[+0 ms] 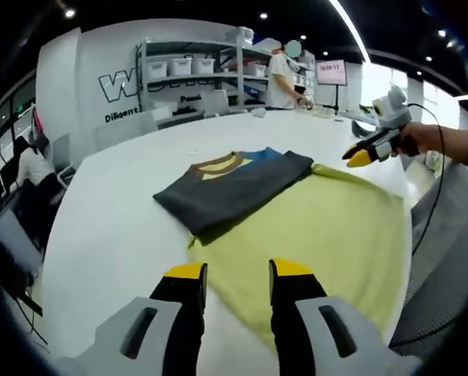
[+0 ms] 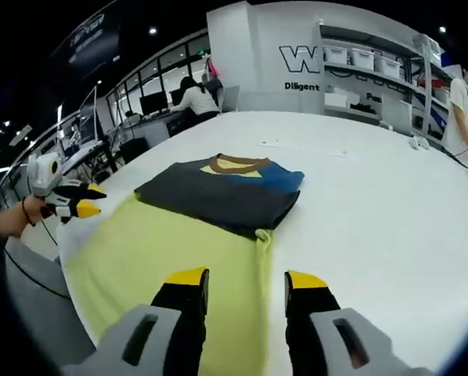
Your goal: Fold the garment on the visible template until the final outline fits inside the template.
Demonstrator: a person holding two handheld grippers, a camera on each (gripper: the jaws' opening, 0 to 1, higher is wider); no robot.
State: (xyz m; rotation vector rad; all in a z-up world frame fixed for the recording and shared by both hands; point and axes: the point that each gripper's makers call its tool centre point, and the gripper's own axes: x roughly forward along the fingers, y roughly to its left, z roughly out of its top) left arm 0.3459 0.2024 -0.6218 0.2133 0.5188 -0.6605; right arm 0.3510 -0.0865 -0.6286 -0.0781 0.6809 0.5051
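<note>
1. At frame centre, on white table (image 1: 109, 227): folded dark shirt (image 1: 234, 188), resting partly on yellow-green cloth (image 1: 328, 235).
2. Bottom of left gripper view: left gripper (image 1: 235, 274), jaws spread, empty.
3. Bottom of right gripper view: right gripper (image 2: 246, 280), jaws apart, holding nothing.
4. Upper background: shelves (image 1: 191, 74), seemingly stocked with bins.

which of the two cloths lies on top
The dark grey folded shirt with the blue and yellow collar lies on top, over the far edge of the flat yellow-green cloth.
</note>
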